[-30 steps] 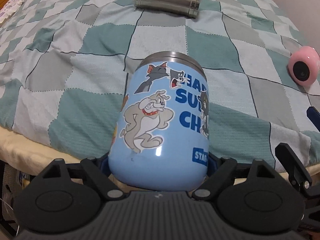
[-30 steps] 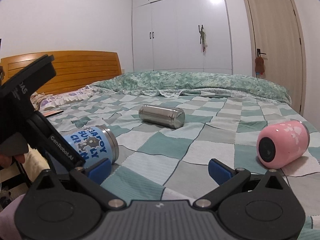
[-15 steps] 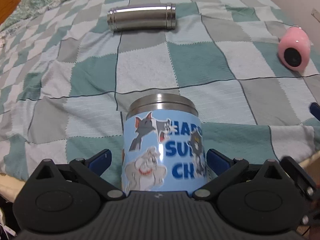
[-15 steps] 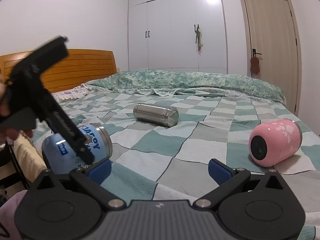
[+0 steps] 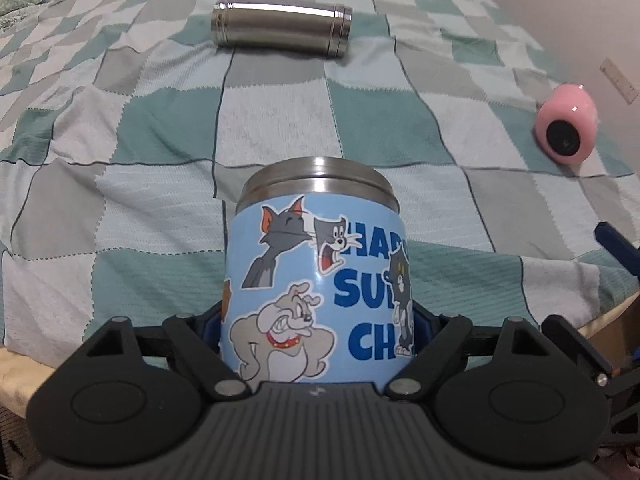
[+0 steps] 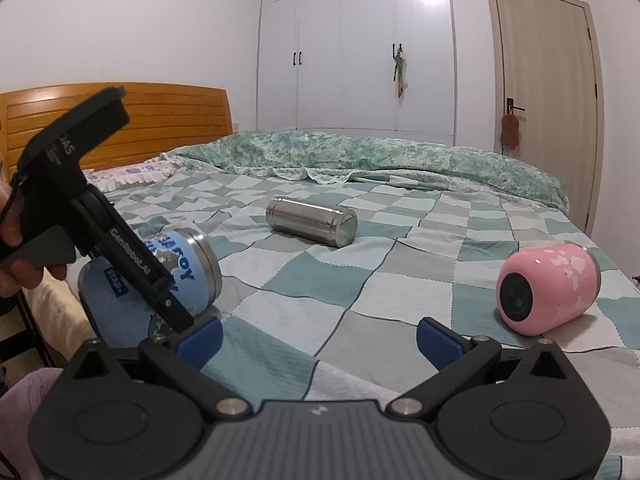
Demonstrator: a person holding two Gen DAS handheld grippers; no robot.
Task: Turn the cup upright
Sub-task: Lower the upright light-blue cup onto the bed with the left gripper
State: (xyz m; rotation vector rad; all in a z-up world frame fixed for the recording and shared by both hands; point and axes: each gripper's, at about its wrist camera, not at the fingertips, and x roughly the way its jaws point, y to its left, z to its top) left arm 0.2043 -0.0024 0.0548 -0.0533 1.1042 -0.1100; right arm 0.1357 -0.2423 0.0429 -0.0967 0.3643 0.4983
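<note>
A light blue cartoon-printed cup (image 5: 316, 292) with a steel rim lies on its side near the bed's near edge. My left gripper (image 5: 316, 324) is shut on its lower body, the fingers mostly hidden behind it. In the right wrist view the cup (image 6: 180, 276) is tilted at the left, rim pointing right and up, with the left gripper's body (image 6: 100, 232) across it. My right gripper (image 6: 318, 340) is open and empty, low over the bed's near edge, to the right of the cup.
A steel flask (image 5: 282, 26) lies on its side mid-bed (image 6: 312, 226). A pink cup (image 6: 546, 294) lies on its side at the right (image 5: 566, 130). The checkered green-grey quilt (image 6: 360, 280) covers the bed. A wooden headboard, wardrobe and door stand behind.
My left gripper was shut on the blue cup, loosened around it half a second ago, and has closed on it again. The cup now tilts rim-up. The right gripper edged forward.
</note>
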